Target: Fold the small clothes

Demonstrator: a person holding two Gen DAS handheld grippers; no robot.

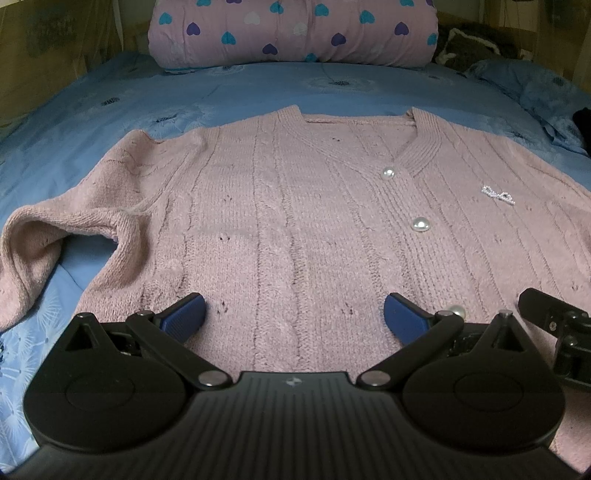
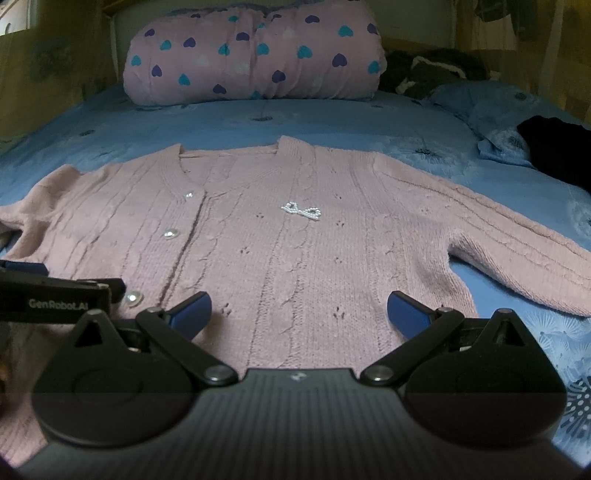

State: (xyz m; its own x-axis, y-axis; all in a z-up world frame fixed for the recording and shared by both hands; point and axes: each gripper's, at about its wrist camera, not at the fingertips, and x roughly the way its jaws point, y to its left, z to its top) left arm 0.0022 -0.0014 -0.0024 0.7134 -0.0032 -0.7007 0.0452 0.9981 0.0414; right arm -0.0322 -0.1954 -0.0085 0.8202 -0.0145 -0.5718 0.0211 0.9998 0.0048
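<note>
A pink knitted cardigan (image 1: 295, 206) (image 2: 280, 251) with pearl buttons and a small bead bow (image 2: 301, 211) lies flat, front up, on the blue bed sheet (image 1: 92, 110). Its left sleeve (image 1: 40, 243) is bent and rumpled; its right sleeve (image 2: 517, 251) stretches out to the right. My left gripper (image 1: 294, 314) hovers open over the lower left half of the cardigan, nothing between its blue pads. My right gripper (image 2: 299, 312) is open over the lower right half, also holding nothing. Each gripper shows at the edge of the other's view.
A rolled pink quilt with hearts (image 1: 291, 33) (image 2: 255, 55) lies across the head of the bed. A blue pillow (image 2: 491, 110) and dark clothes (image 2: 557, 147) sit at the far right. Wooden bed sides rise on both sides.
</note>
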